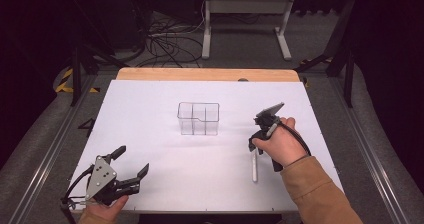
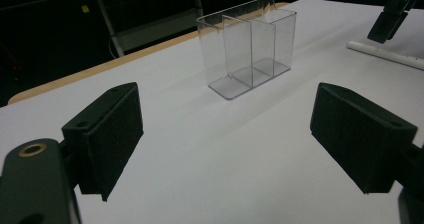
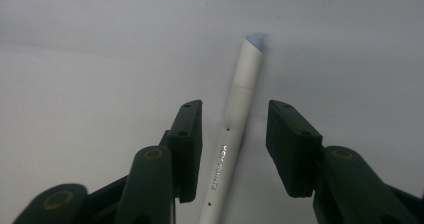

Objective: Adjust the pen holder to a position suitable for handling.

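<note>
White-topped table [image 1: 150, 114] bears a clear divided box [image 1: 198, 118] and white pen [image 1: 254, 168].

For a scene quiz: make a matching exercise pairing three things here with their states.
Column 1:
1. clear divided container
2. white pen
3. left gripper

Column 2:
A. lying flat between two open jaws
B. standing upright mid-table, nothing in it
C. open over bare table, nothing between its jaws

Pairs: 1-B, 2-A, 3-C
</note>
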The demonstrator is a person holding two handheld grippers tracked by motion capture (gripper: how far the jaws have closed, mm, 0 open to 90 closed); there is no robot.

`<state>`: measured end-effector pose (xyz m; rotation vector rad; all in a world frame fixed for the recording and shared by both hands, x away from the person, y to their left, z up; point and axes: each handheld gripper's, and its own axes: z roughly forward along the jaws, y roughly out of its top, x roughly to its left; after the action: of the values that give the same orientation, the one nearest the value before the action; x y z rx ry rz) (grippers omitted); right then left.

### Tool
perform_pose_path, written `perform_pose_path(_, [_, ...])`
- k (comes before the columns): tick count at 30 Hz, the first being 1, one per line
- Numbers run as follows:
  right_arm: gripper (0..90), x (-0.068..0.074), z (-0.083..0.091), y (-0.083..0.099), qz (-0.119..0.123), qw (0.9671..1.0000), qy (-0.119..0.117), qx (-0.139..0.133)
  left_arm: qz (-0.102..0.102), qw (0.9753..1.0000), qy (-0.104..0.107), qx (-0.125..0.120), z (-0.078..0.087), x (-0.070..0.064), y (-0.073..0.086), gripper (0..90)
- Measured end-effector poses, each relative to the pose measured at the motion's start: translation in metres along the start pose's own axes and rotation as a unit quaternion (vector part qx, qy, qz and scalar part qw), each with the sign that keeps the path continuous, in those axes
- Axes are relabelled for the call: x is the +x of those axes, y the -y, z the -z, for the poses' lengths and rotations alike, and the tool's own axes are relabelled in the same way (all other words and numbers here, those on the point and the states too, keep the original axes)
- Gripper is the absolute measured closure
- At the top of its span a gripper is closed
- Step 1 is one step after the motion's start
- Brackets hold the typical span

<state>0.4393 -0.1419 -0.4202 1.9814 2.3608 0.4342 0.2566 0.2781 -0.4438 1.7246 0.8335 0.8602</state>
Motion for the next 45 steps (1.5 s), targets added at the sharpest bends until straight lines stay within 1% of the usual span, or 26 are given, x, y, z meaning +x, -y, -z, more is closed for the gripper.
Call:
perform_pose_path(1, [61.4,0.0,0.0,0.0,-0.002,1.0,0.001,0.001,0.001,1.0,-0.001,0.0,0.0,0.0,0.0,14.3])
perform_pose_path(4, [62.1,0.002,-0.002,0.0,-0.021,0.9997,0.0,0.007,0.001,1.0,0.001,0.001,0.0,0.0,0.0,14.5])
perform_pose_path(7, [66.9,0.004,-0.005,-0.001,-0.039,0.999,0.005,0.023,-0.002,1.0,0.0,0.001,0.0,0.0,0.0,14.5])
perform_pose_path(10, [72.7,0.004,-0.007,-0.002,-0.044,0.9985,0.01,0.029,0.001,1.0,0.0,0.001,0.0,0.0,0.001,14.6])
perform_pose_path(13, [73.6,0.005,-0.011,-0.003,-0.054,0.9976,0.017,0.04,0.001,1.0,0.0,0.002,-0.001,0.0,0.001,14.6])
perform_pose_path(16, [76.0,0.004,-0.015,-0.004,-0.058,0.997,0.021,0.048,-0.002,1.0,0.0,0.003,-0.001,0.0,0.001,14.6])
perform_pose_path(19, [77.0,0.005,-0.018,-0.005,-0.064,0.9962,0.025,0.053,0.0,1.0,0.001,0.002,-0.001,0.0,0.001,14.6])
perform_pose_path(23, [77.6,0.006,-0.021,-0.005,-0.07,0.9955,0.031,0.057,0.0,1.0,0.0,0.002,-0.001,0.0,0.001,14.6])
perform_pose_path(25, [77.8,0.007,-0.023,-0.005,-0.074,0.9952,0.034,0.054,0.0,1.0,0.0,0.002,0.0,0.0,0.001,14.6])
perform_pose_path(27, [78.1,0.008,-0.022,-0.006,-0.073,0.9949,0.039,0.058,0.001,1.0,0.0,0.002,0.0,0.0,0.001,14.6])
perform_pose_path(32, [78.6,0.008,-0.022,-0.006,-0.077,0.9945,0.04,0.058,0.0,1.0,0.0,0.002,-0.001,0.0,0.001,14.6])
perform_pose_path(34, [78.7,0.008,-0.022,-0.005,-0.079,0.9945,0.039,0.057,0.0,1.0,0.0,0.002,-0.001,0.0,0.001,14.6])
perform_pose_path(39, [78.8,0.008,-0.02,-0.004,-0.073,0.9953,0.038,0.052,0.001,1.0,0.0,0.001,-0.001,0.0,0.001,14.6])
perform_pose_path(40, [78.8,0.008,-0.016,-0.003,-0.073,0.9961,0.031,0.041,0.0,1.0,0.0,0.002,-0.001,0.0,0.001,14.6])
perform_pose_path(43, [78.8,0.007,-0.007,-0.002,-0.064,0.9976,0.02,0.02,0.001,1.0,0.0,0.002,-0.001,0.0,0.001,14.6])
perform_pose_path(44, [78.8,0.007,-0.007,-0.002,-0.064,0.9976,0.02,0.02,0.001,1.0,0.0,0.002,-0.001,0.0,0.001,14.6])
perform_pose_path(45, [78.8,0.005,0.002,0.0,-0.054,0.9985,0.008,0.0,0.001,1.0,0.0,0.001,-0.001,0.0,0.001,14.6])
